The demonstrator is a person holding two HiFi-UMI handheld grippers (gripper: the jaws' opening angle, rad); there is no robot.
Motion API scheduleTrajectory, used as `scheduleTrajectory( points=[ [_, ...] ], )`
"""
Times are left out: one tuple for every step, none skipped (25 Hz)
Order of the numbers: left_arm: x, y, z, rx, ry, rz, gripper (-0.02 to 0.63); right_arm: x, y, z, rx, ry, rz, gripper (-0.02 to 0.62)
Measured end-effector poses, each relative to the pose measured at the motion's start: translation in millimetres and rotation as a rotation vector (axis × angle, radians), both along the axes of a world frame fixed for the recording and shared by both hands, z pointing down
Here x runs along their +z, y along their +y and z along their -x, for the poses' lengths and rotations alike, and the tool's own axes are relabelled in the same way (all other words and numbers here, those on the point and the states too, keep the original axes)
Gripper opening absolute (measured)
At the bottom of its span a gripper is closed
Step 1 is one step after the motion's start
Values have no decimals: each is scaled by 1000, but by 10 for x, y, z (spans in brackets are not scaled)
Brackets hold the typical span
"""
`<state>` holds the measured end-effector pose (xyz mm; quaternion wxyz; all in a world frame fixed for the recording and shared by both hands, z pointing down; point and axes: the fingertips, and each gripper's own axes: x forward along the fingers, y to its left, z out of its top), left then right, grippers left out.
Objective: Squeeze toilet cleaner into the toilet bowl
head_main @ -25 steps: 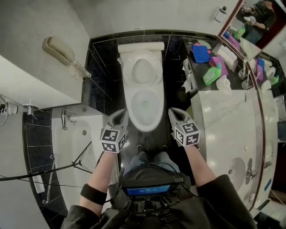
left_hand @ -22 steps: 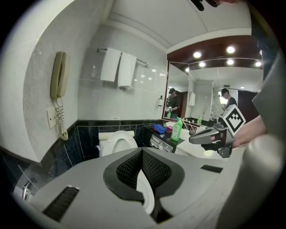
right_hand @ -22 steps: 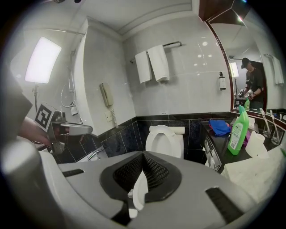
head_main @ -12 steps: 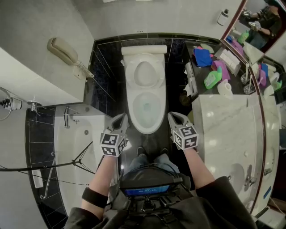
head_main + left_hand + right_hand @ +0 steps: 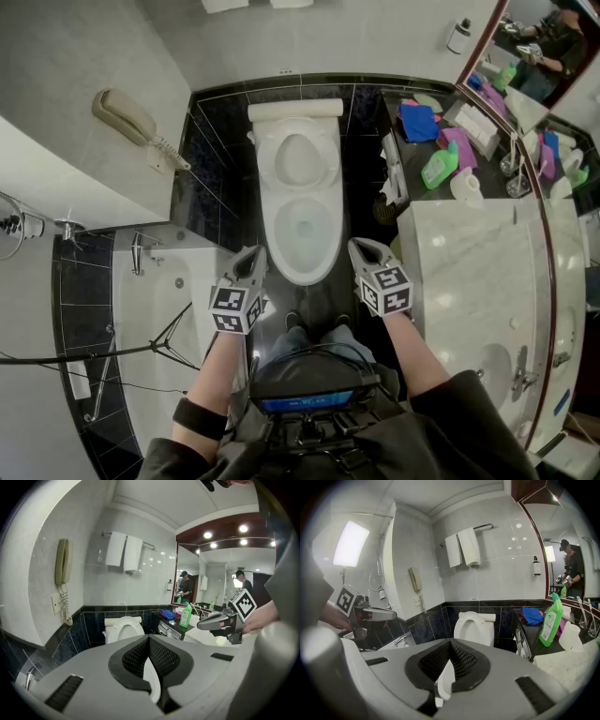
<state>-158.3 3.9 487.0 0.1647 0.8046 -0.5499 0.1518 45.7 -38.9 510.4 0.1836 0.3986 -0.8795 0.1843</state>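
Observation:
The white toilet (image 5: 300,202) stands against the black tiled wall with its lid up and its bowl open. It also shows as the toilet (image 5: 123,629) in the left gripper view and the toilet (image 5: 474,624) in the right gripper view. A green cleaner bottle (image 5: 438,165) stands upright on the dark counter right of the toilet, and the same bottle (image 5: 551,620) shows at the right of the right gripper view. My left gripper (image 5: 254,253) hangs shut and empty by the bowl's front left. My right gripper (image 5: 362,247) hangs shut and empty by its front right, well short of the bottle.
A bathtub (image 5: 159,309) with a tripod leg across it lies to the left. The marble vanity (image 5: 469,272) with a sink fills the right. A blue cloth (image 5: 418,122), a pink item (image 5: 460,141) and a white roll (image 5: 466,186) crowd the bottle. A wall phone (image 5: 127,117) hangs at the left.
Both grippers keep their places in front of the toilet. Only the head view has shifted a little.

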Motion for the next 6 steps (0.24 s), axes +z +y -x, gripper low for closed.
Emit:
scheduleTrajectory(
  points=[
    [3,1,-11,1,0,1,2,-2,2,-1,-1,0,2,15],
    [5,2,-21,1,0,2,2,2,3,-6,-2,1,2,15],
    [8,2,-28,1,1,3,2,12,-1,-14,-3,3,1,15],
    [11,2,-34,0,1,4,2,27,-6,-25,-3,5,0,15],
    [14,3,-39,0,1,5,2,42,-12,-36,-3,8,-2,15],
    [17,3,-44,0,1,6,2,59,-18,-48,-4,11,-4,15]
  ],
)
